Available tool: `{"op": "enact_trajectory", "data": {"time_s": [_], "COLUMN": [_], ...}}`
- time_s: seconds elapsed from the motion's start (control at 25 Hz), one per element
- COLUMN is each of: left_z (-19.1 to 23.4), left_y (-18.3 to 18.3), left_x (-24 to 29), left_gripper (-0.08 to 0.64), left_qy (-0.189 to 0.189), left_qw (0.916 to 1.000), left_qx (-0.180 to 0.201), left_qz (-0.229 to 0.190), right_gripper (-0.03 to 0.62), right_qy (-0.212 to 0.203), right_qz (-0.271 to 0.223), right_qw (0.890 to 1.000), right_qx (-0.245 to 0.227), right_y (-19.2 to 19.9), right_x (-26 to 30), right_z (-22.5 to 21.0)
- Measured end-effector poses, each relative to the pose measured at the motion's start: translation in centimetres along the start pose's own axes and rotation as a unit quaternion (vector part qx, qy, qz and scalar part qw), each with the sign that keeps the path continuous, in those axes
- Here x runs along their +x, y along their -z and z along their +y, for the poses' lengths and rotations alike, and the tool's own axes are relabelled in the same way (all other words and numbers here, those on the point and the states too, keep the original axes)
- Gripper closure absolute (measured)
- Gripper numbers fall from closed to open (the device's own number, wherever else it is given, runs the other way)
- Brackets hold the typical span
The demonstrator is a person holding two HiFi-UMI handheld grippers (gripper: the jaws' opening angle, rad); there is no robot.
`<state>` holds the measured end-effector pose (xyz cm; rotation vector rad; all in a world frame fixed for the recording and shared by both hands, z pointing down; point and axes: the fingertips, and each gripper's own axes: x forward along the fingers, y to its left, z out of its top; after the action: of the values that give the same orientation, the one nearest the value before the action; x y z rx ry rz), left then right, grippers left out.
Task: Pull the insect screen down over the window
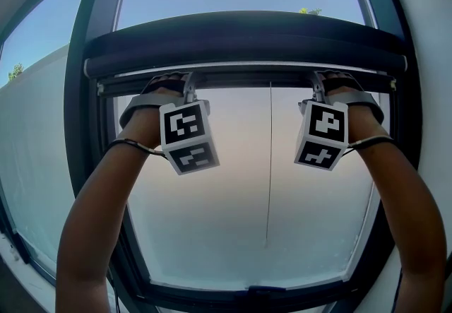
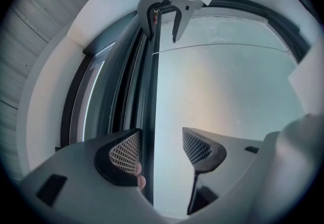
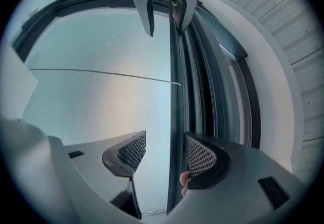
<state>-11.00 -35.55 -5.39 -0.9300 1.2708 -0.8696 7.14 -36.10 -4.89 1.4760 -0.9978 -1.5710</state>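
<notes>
- While looking up at the window frame (image 1: pixel 76 128), find the left gripper (image 1: pixel 187 92) raised on its forearm to the left end of the pull bar (image 1: pixel 247 77), marker cube (image 1: pixel 187 136) turned back toward the head.
- Seen along its own jaws, wide open and straddling the dark bar (image 2: pixel 149 117) — bar tight against one mesh pad (image 2: pixel 124 153), well clear of the other, so touched but not clamped.
- Just below that touching pad, a fingertip (image 2: pixel 139 181) showing beside the bar.
- Across the top of the window, the dark insect screen housing (image 1: pixel 247 43), with the pull bar close beneath it.
- From mid-bar, a thin cord (image 1: pixel 269 163) hanging down over the pale pane.
- At the bar's right end, the right gripper (image 1: pixel 319 92), raised level with the left one.
- In its own view, right gripper (image 3: pixel 166 153) equally wide open — bar (image 3: pixel 174 117) against one pad (image 3: pixel 200 157), apart from the other, with nothing pinched.
</notes>
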Motion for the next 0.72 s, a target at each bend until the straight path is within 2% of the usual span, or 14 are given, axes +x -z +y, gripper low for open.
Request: {"op": "enact_trajectory", "data": {"time_s": [0.24, 0.52, 0.72], "left_z": [-1.3, -4.4, -5.8], "left_y": [-0.1, -0.1, 0.0], "left_x": [-0.5, -1.5, -2.0], "left_gripper": [0.313, 0.313, 0.313], "left_qy": [0.016, 0.033, 0.05], "left_qw": [0.9997, 0.9991, 0.9987], "left_qx": [-0.015, -0.019, 0.009], "left_qz": [-0.011, -0.017, -0.003], "right_gripper": [0.373, 0.372, 0.373], "right_qy": [-0.032, -0.04, -0.059], "right_qz": [0.0, -0.004, -0.007], "right_qw": [0.999, 0.999, 0.998], "right_qx": [0.003, 0.002, -0.007], "right_y": [-0.2, -0.3, -0.3], "right_x": [-0.7, -1.8, -2.4], "right_z": [1.4, 4.5, 5.5]}}
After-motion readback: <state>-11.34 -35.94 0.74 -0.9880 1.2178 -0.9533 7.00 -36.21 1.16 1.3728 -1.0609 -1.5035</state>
